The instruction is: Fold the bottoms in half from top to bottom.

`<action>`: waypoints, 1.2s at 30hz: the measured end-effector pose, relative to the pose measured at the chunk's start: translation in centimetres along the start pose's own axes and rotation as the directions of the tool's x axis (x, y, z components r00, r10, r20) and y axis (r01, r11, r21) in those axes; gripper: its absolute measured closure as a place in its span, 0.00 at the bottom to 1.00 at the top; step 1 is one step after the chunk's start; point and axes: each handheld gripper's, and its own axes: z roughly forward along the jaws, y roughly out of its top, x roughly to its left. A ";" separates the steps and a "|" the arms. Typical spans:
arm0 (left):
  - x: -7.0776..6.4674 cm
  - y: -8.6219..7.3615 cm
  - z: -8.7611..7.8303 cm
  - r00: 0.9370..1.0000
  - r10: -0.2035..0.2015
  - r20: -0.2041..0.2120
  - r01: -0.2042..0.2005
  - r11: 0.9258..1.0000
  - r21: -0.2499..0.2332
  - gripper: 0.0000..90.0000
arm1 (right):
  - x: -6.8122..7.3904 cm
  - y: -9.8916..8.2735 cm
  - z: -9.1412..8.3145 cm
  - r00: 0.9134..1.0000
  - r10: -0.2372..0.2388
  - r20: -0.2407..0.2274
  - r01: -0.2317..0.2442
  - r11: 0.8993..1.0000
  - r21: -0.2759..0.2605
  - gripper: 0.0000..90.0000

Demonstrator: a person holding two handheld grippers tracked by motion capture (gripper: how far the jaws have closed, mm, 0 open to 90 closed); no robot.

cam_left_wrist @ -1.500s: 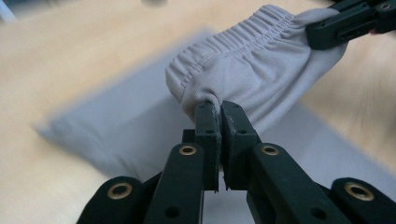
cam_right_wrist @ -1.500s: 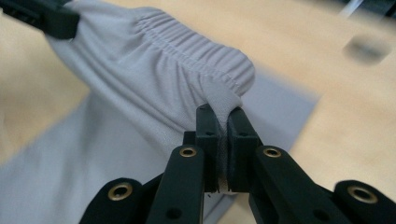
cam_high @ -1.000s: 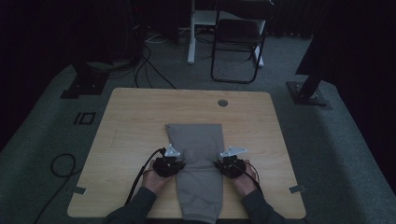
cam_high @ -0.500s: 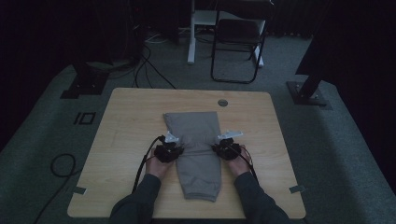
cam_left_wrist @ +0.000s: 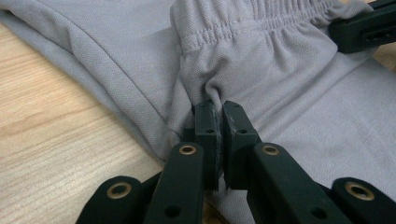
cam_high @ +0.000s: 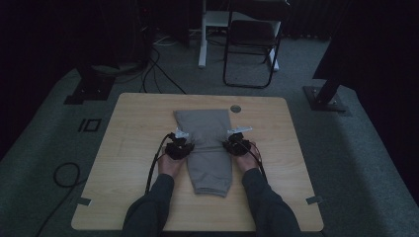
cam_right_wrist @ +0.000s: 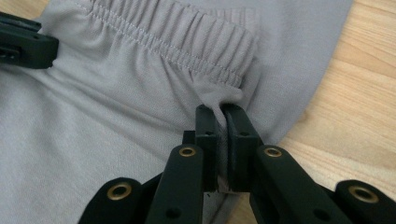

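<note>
The right gripper (cam_right_wrist: 222,112) has two black jaws that come up from the bottom. They are pressed together and pinch a small fold of the grey pants (cam_right_wrist: 116,116). The pinch sits just under the stretchy waistband (cam_right_wrist: 177,39), which runs from 11 o'clock down toward the middle. The soft grey cloth spreads out to 9 o'clock and 12 o'clock. At 3 o'clock there is a light wooden table (cam_right_wrist: 359,93). At 10 o'clock, the black tip of the other gripper (cam_right_wrist: 23,46) touches the cloth.
</note>
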 end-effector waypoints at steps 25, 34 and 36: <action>-2.2 4.4 -8.9 0.998 0.062 0.030 -0.054 0.973 -0.225 0.96 | 0.8 3.0 -8.6 0.999 -0.054 0.009 0.054 0.963 -0.264 0.96; -2.8 -2.9 -6.1 0.991 0.028 0.134 -0.026 1.000 -0.014 0.86 | 3.5 -5.2 -6.9 0.988 -0.148 -0.047 0.146 0.988 -0.045 0.91; -2.7 -3.8 -5.9 0.989 0.022 0.147 -0.023 1.000 0.007 0.77 | 3.4 -6.2 -6.4 0.989 -0.137 -0.059 0.136 0.991 -0.015 0.78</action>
